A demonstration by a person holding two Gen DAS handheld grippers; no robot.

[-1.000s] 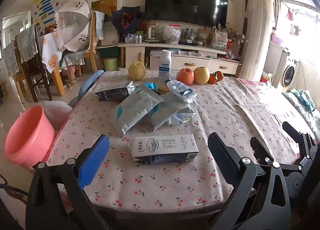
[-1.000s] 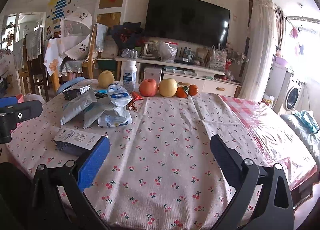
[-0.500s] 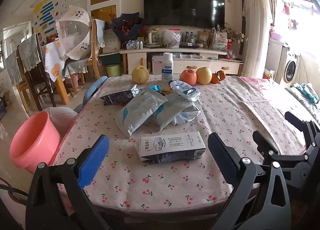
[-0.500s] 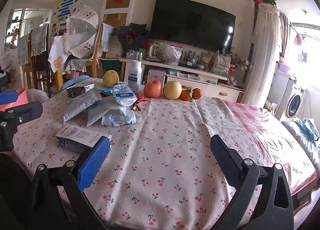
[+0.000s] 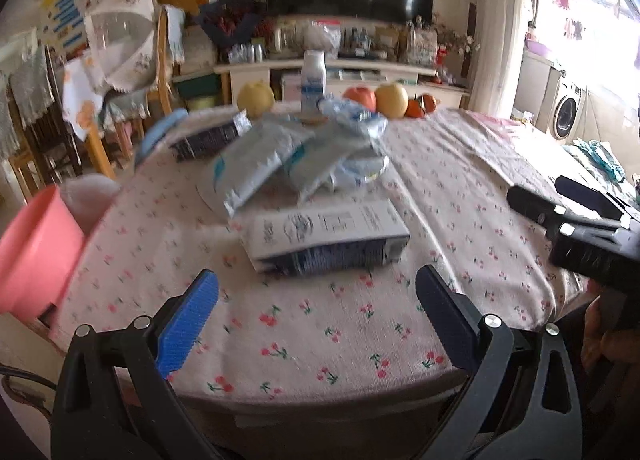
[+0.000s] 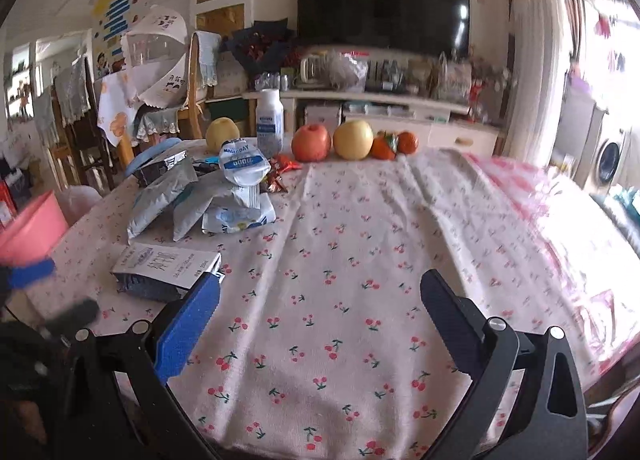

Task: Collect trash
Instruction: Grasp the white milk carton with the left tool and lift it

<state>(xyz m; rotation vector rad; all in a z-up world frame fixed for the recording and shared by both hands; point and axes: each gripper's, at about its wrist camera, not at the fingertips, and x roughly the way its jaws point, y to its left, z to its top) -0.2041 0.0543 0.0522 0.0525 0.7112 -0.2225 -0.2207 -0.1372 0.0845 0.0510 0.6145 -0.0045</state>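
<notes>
Two grippers wide open, empty: milk carton (image 5: 326, 238) lies flat just ahead of left gripper (image 5: 316, 324), w/ right gripper (image 6: 320, 324) level above cloth.

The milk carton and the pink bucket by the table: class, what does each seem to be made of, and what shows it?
Milk carton: probably coated paperboard; flat printed panels, sharp folded edges, slight sheen.
Pink bucket: apparently moulded plastic; uniform colour, smooth matte wall, though blurred.
</notes>
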